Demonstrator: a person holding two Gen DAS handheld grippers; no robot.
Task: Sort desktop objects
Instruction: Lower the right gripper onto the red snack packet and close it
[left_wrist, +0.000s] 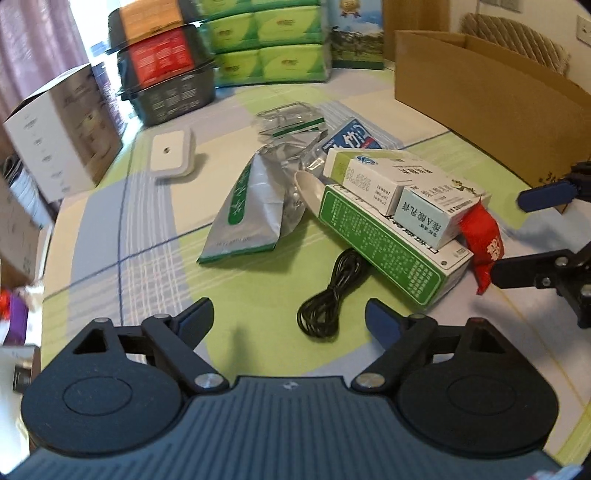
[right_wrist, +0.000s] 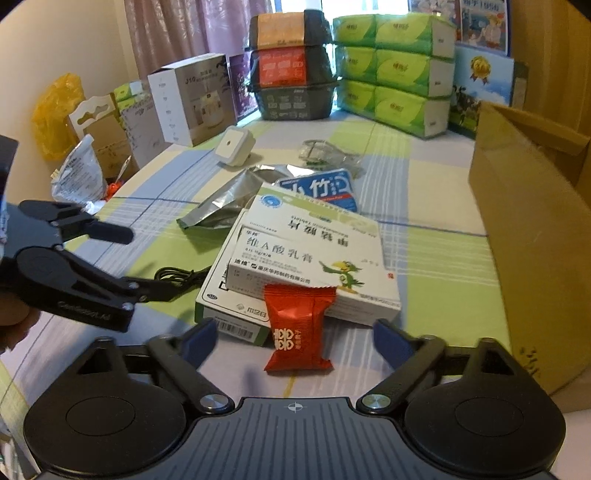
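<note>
From what I can see, the sorting has barely started: the clutter sits in one heap in the middle of the surface, and I cannot see inside the cardboard box, so I can't say whether anything has gone in yet.

My right gripper has its jaws spread wide and holds nothing. The red candy packet lies right between them, just ahead, its top edge leaning on the white medicine box. That box rests on the green-edged carton, with a second white box stacked behind it. I judge the packet to be the first pick for this side.

My left gripper is likewise wide open and empty. The coiled black cable sits just in front of the jaws, slightly toward the right one, not touching. Further ahead lie the silver foil pouch, the blue packet and the white square night light, all untouched by either gripper.
</note>
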